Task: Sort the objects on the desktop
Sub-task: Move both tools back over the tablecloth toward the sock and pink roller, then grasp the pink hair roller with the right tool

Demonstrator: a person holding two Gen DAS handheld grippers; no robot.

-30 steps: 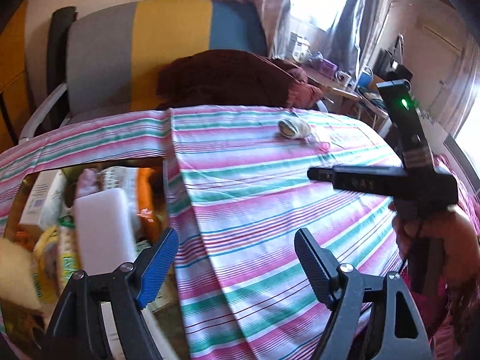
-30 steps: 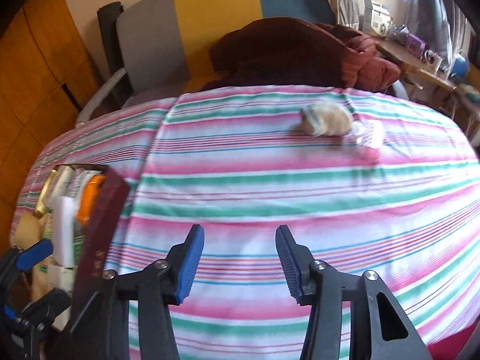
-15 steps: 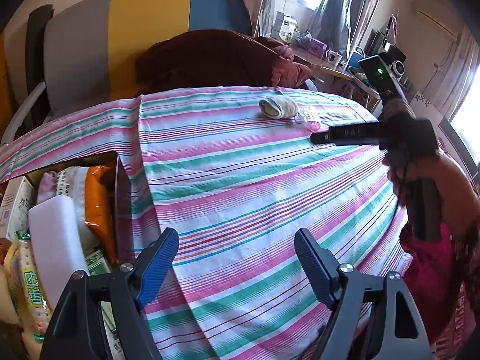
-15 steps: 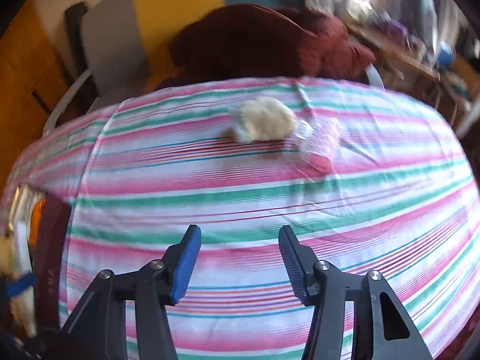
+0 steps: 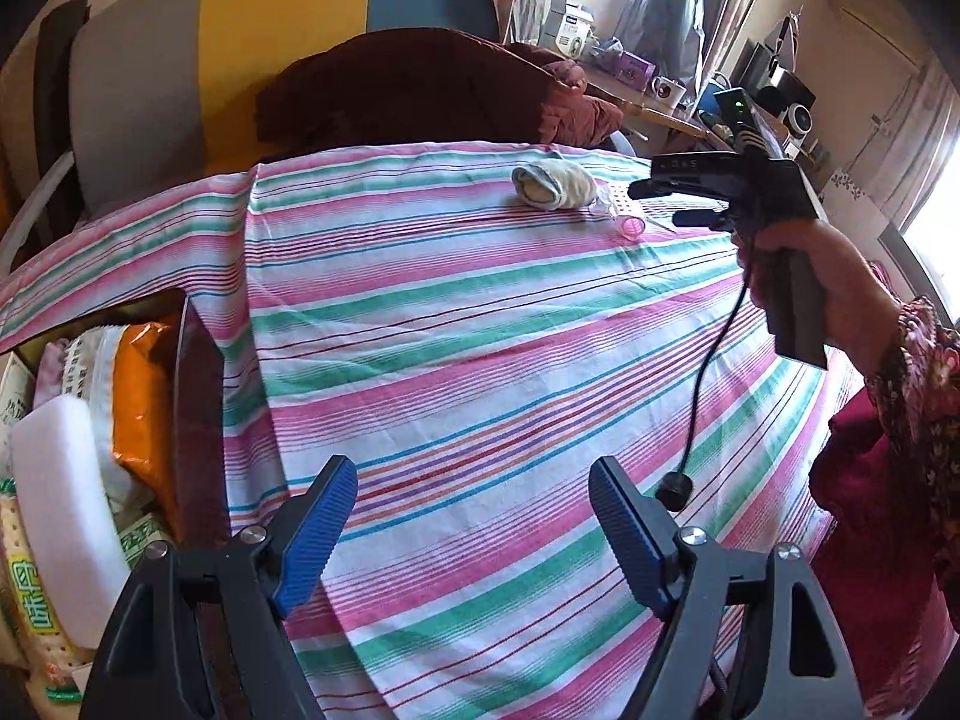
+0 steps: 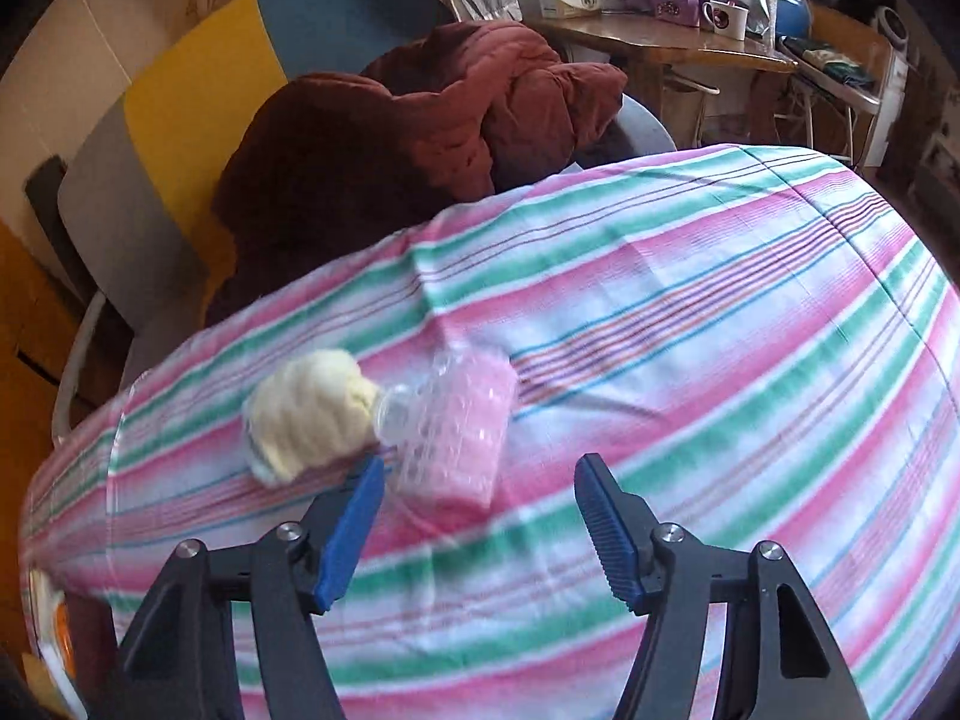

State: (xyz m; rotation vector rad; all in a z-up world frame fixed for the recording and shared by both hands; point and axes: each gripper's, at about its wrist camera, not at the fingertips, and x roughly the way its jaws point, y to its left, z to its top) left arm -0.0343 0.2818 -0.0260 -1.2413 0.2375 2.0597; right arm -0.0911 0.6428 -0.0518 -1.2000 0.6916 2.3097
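Daylight from your right, one sharp view and one smeared.

Your left wrist view is crisp, lit by a window point(image 5: 927, 252) blown out to white at the right edge; the striped cloth point(image 5: 480, 330) reads bright with soft shadows. Your right wrist view is motion-blurred: the pale sock point(image 6: 306, 414) and clear pouch point(image 6: 450, 426) smear. Both views bow strongly outward and fall to black at the corners.

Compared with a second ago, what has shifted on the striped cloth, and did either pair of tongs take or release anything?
The right tongs have travelled across the striped cloth to the cream bundle and clear pink packet, rolling on the way; their jaws are opening, nothing gripped. The left tongs are open as before. Bundle, packet and box have not moved.
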